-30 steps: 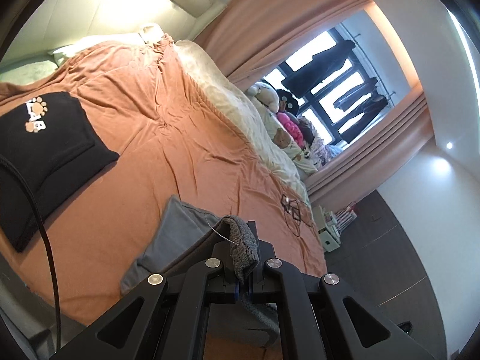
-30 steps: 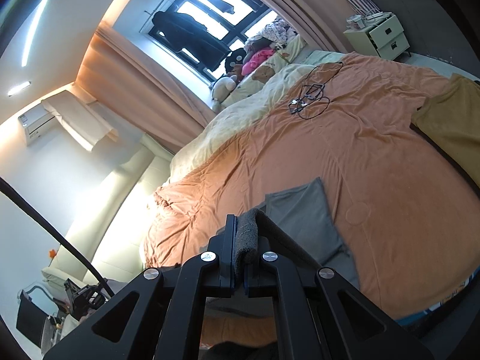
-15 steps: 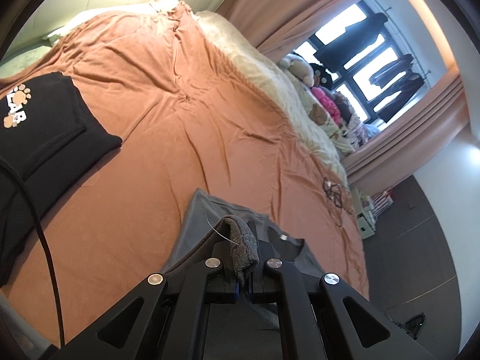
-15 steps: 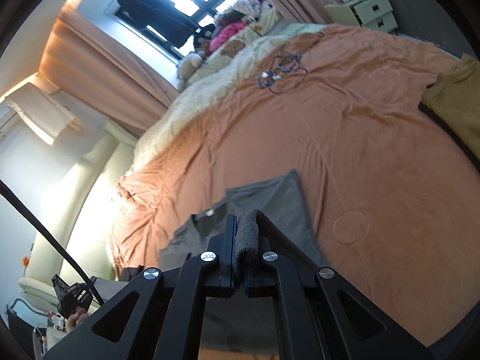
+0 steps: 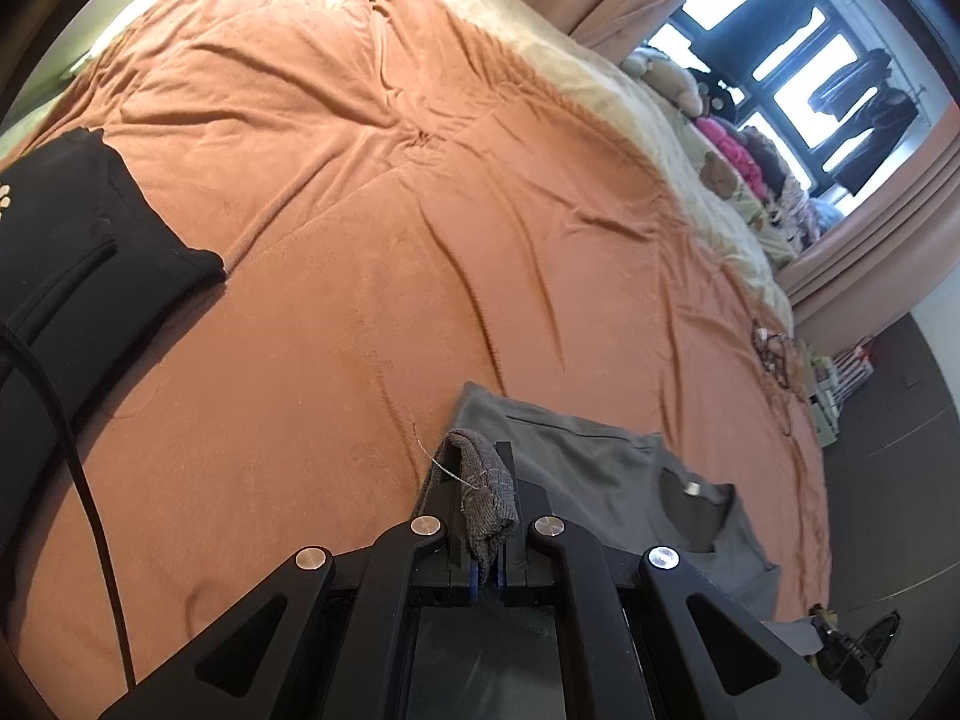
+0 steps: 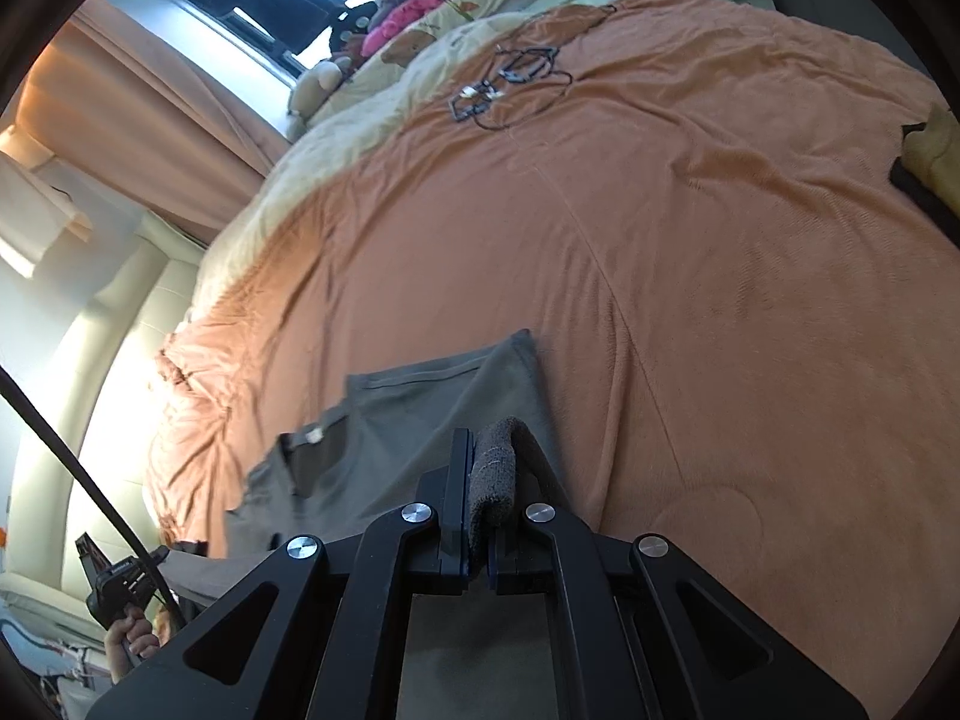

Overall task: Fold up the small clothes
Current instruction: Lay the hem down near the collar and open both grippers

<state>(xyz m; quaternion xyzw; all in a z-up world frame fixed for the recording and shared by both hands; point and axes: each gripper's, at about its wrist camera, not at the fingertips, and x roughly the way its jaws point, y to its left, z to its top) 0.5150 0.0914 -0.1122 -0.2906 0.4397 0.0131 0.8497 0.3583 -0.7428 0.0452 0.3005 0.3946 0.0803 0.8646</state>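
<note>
Left gripper (image 5: 487, 516) and right gripper (image 6: 480, 504), fingers each clenched on grey shirt (image 5: 600, 480) edge. Lower evenly onto bed (image 5: 372, 228); keep fabric taut, hems aligned.

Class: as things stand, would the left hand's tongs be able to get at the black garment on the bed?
Probably not yet: the left tongs are shut on the grey shirt. The orange bedspread toward the black garment lies bare.

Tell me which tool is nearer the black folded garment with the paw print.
Left. The left tool has the black folded garment close on its left; the right tool view doesn't show it.
</note>
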